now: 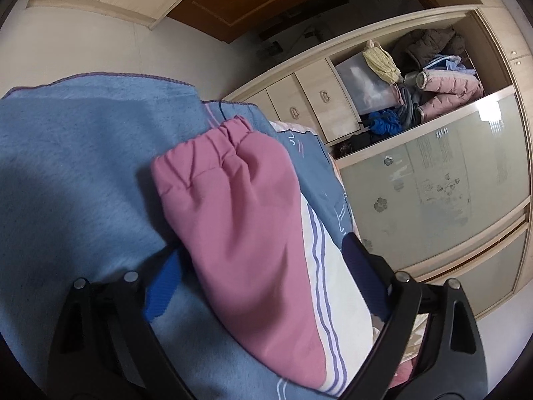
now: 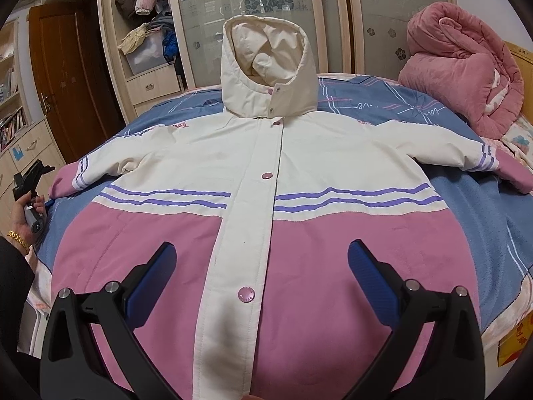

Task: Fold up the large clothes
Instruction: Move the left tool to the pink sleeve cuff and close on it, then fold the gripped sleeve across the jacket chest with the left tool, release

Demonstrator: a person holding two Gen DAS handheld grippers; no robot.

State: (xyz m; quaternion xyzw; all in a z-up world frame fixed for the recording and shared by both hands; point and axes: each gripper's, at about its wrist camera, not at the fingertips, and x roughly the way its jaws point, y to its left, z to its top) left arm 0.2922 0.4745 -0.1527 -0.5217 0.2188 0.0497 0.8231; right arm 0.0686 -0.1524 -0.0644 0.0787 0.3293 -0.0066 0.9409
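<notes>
Your right gripper (image 2: pixel 261 276) hangs with its jaws spread wide and nothing between them, just above the lower front of the jacket (image 2: pixel 266 173). The jacket lies face up and buttoned on the blue bed cover (image 2: pixel 473 213), straight ahead of these tongs: pink hem panel nearest the fingertips, then purple stripes, then the cream chest, with the hood (image 2: pixel 268 66) standing up at the far end. Both sleeves stretch out sideways, one to each side of the tongs. The cream placket with its pink snaps runs right up the gap between your fingers. Far off to the right of the tongs sits a rolled pink quilt (image 2: pixel 463 76).

Your left gripper (image 1: pixel 263 263) is also open, its two fingers standing on either side of the jacket's pink sleeve end (image 1: pixel 233 206), which passes between them without being pinched. The elastic cuff (image 1: pixel 213 143) points away from the tongs, resting on the blue cover. To the right of these tongs stands the wardrobe (image 1: pixel 433 180), with an open shelf of piled clothes (image 1: pixel 429 83) beyond it.

In the right wrist view, your left hand (image 2: pixel 25 213) shows at the far left, beside the sleeve end.
</notes>
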